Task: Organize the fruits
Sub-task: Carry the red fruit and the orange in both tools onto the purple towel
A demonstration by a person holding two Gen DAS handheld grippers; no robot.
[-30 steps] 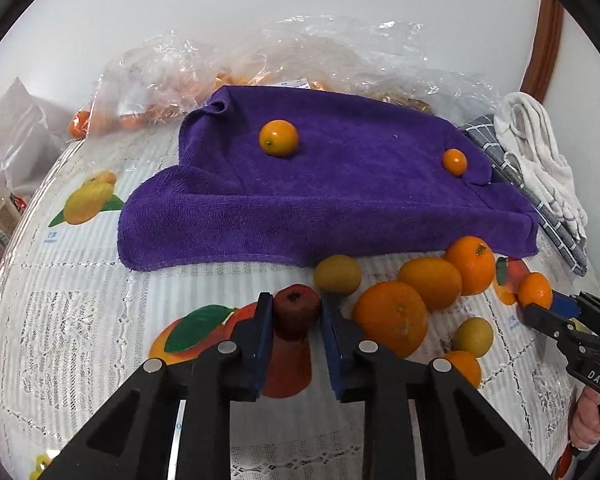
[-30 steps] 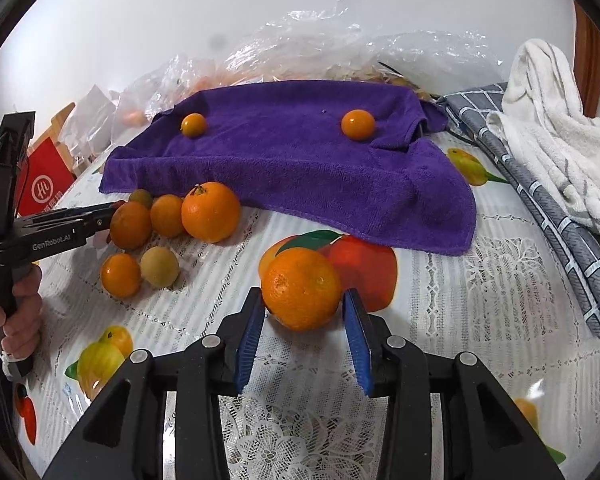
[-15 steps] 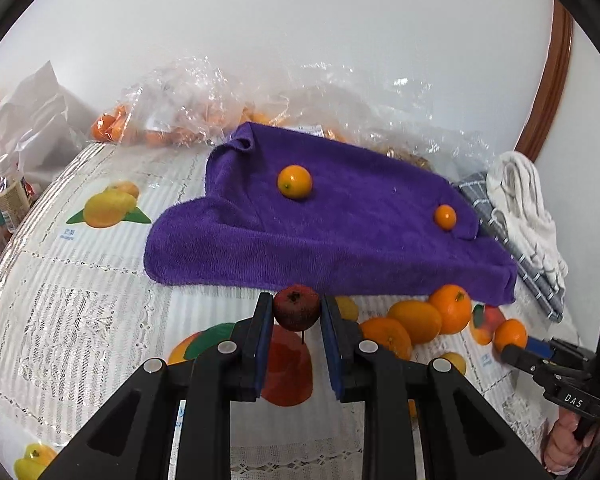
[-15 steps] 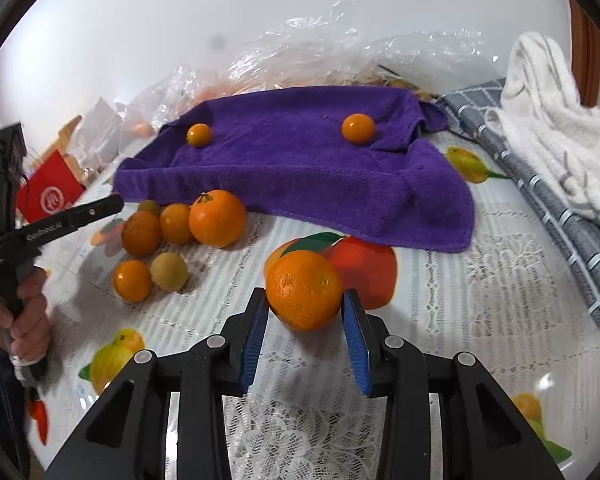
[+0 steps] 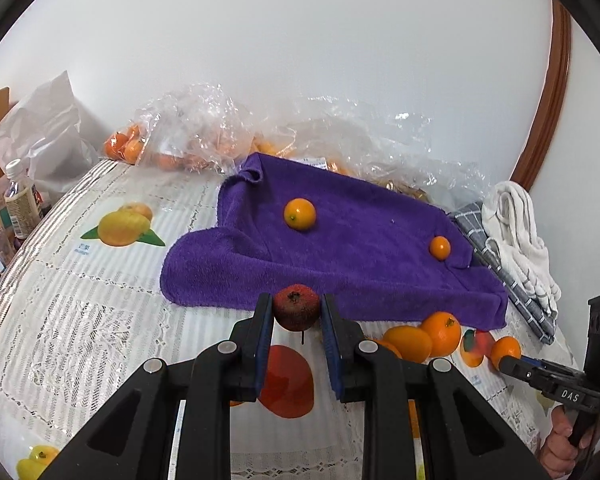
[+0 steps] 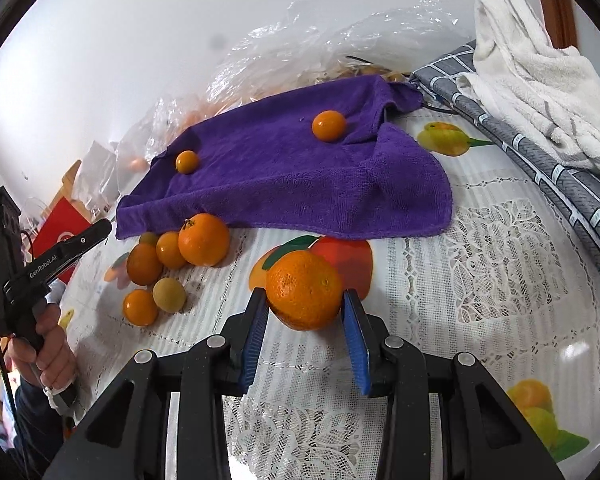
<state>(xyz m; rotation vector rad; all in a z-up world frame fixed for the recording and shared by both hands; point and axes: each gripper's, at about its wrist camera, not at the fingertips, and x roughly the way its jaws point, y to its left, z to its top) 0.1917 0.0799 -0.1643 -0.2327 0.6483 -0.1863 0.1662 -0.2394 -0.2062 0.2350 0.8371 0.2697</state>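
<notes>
A table [image 6: 500, 240] in a fruit-printed lace cloth carries a purple towel [image 6: 284, 184]. The left tool [image 5: 296, 316], marked "GenRobot.AI", clamps a dark red fruit [image 5: 296, 307]; the right tool [image 6: 305, 310], marked "DAS", grips an orange [image 6: 304, 294]. Both fruits are lifted near the towel.

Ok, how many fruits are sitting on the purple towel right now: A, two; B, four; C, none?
A: two small orange fruits rest on the purple towel, one nearer its middle and one by its right edge; all other loose fruit lies on the tablecloth.
</notes>
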